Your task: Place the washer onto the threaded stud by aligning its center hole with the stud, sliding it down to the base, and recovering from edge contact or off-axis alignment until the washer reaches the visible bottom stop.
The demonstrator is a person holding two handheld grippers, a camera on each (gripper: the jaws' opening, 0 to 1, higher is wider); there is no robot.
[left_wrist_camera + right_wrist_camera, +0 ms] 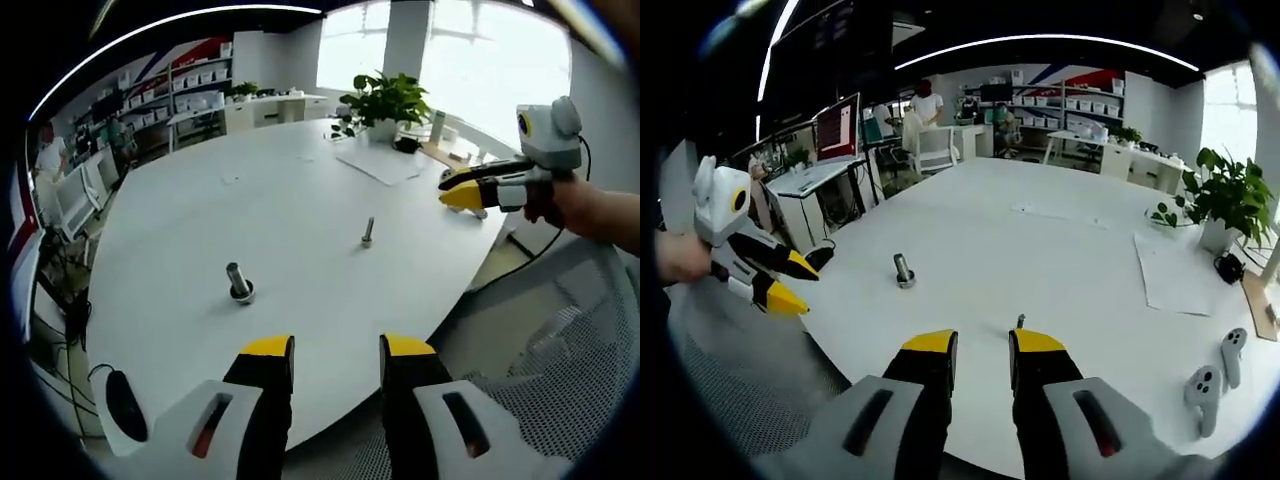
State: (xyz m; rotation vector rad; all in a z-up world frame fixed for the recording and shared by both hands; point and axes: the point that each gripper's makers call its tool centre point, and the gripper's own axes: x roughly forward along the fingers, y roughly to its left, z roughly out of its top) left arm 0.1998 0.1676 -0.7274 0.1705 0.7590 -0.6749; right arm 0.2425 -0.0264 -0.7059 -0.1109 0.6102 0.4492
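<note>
A thick grey stud [238, 282] stands upright on the white table [280, 190] with a ring-like collar at its foot; whether that collar is the washer I cannot tell. A thinner bolt [368, 232] stands to its right. My left gripper [335, 350] is open and empty, short of the table's near edge. A hand holds my right gripper [447, 188] over the table's right edge. In the right gripper view, my right gripper [983, 345] is open and empty, with the thin bolt [1020, 322] just past its tips and the stud [903, 270] further left. The left gripper [795, 282] hovers at the left, jaws apart.
A potted plant [385, 100] and a paper sheet [378, 163] sit at the table's far side. Two white controllers [1215, 375] lie near the right edge. A grey mesh chair [570, 330] stands beside the table. Desks, shelves and a person [927, 100] are in the background.
</note>
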